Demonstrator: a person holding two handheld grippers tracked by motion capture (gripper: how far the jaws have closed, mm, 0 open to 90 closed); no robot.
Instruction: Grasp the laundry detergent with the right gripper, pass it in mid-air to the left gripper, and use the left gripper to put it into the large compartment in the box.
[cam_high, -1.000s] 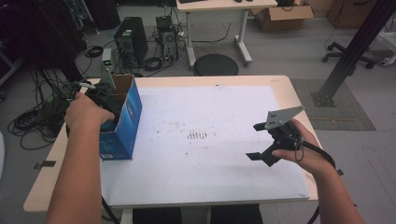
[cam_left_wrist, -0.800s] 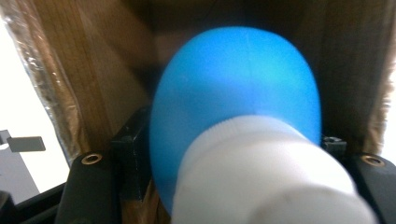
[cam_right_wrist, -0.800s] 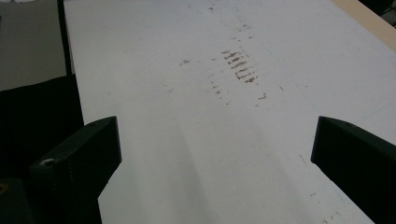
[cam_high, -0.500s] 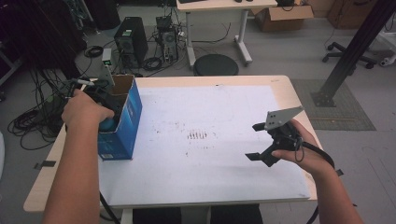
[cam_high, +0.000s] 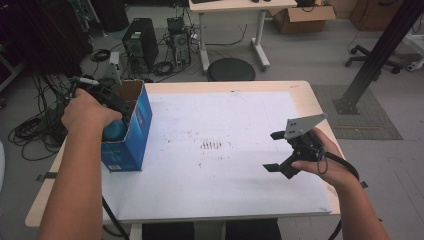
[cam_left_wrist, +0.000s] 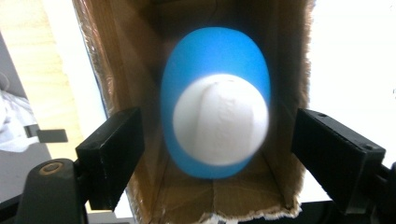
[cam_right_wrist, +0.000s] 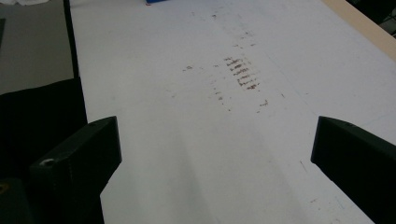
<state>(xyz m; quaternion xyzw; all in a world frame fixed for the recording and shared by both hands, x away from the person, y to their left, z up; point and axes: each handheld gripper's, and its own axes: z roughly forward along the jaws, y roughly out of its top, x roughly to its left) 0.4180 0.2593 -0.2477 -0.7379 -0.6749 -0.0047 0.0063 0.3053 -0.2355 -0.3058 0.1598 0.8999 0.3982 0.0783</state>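
Left tongs (cam_left_wrist: 215, 154) just opening, released, one blue-and-white bottle (cam_left_wrist: 215, 102) inside one box (cam_high: 131, 131), right tongs (cam_high: 274, 151) released.

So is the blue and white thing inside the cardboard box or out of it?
Inside. In the left gripper view the blue and white object sits between the box's brown walls, apart from both jaws of the open left gripper.

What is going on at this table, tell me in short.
A person works two hand-held tongs. The left tongs hang over the open blue box at the table's left edge; their jaws have just been opening, and the blue-and-white rounded thing sits in the box, pads clear of it. The right tongs hover open over the white mat, holding nothing.
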